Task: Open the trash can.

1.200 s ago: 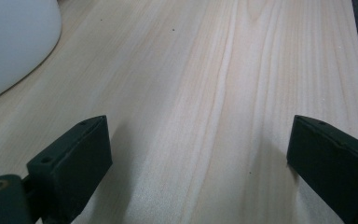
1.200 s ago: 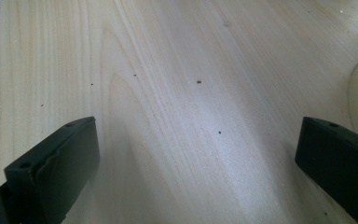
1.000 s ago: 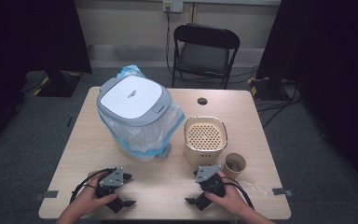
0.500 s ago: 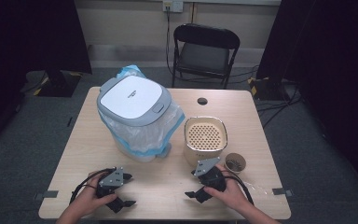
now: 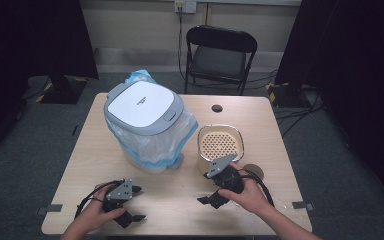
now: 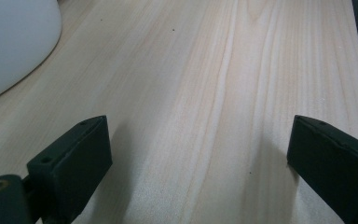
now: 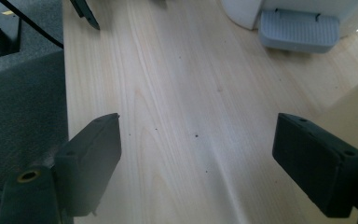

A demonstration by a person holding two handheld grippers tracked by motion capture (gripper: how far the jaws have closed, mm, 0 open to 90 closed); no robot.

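Note:
My left gripper [image 5: 140, 203] rests on the wooden table [image 5: 180, 200] near its front left corner, open, with bare wood between its jaws [image 6: 200, 140]. My right gripper [image 5: 207, 192] is held above the table at the front right, tilted down and to the left. It is open over bare wood [image 7: 198, 140], and its jaws have just been closing with nothing between them. A grey and white pedal bin [image 5: 142, 107] with a clear bag liner [image 5: 150, 147] stands behind both grippers. Its grey pedal [image 7: 298, 30] shows in the right gripper view.
A beige tub with a perforated top [image 5: 220, 142] stands right of the bin, just behind my right hand. A small brown cup [image 5: 254, 172] sits beside that hand. A dark round hole [image 5: 217, 108] marks the table's back, and a folding chair [image 5: 220, 55] stands beyond.
My right gripper has risen off the table and tipped its jaws down to the left. The left gripper has stayed put.

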